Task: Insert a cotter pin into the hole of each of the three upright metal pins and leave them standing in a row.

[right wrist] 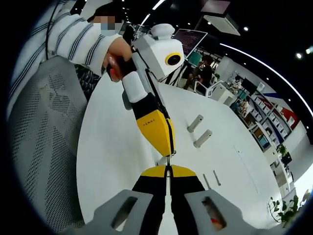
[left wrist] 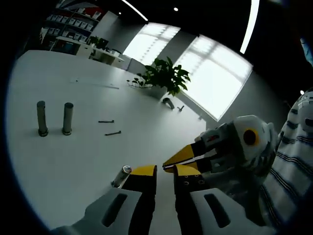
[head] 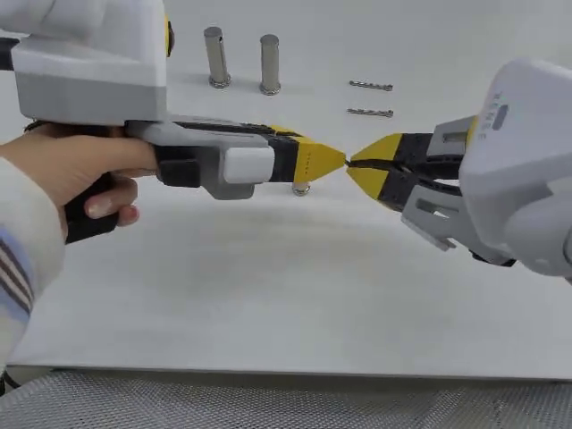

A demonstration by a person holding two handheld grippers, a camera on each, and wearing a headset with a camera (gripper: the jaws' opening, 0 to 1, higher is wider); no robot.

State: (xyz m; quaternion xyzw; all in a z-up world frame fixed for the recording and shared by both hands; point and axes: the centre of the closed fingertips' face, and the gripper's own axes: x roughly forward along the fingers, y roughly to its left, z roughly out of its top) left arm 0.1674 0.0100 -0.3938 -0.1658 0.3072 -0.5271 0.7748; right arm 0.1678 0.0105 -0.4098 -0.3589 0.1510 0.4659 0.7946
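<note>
Three metal pins (head: pixel 214 55) (head: pixel 270 63) (head: pixel 302 188), two loose cotter pins (head: pixel 371 86) (head: pixel 370 113), two tools (head: pixel 335 161) (head: pixel 357 165)

striped sleeve (head: pixel 20 268), white with thin blue and brown bands, on the person at the bench. the left gripper (head: pixel 342 161) and right gripper (head: pixel 355 166) match: white and grey casings, black jaws capped with yellow wedges (head: pixel 315 159), and a round yellow disc (right wrist: pixel 172 58) on the side. the left one has a black handle (head: pixel 88 213).
</note>
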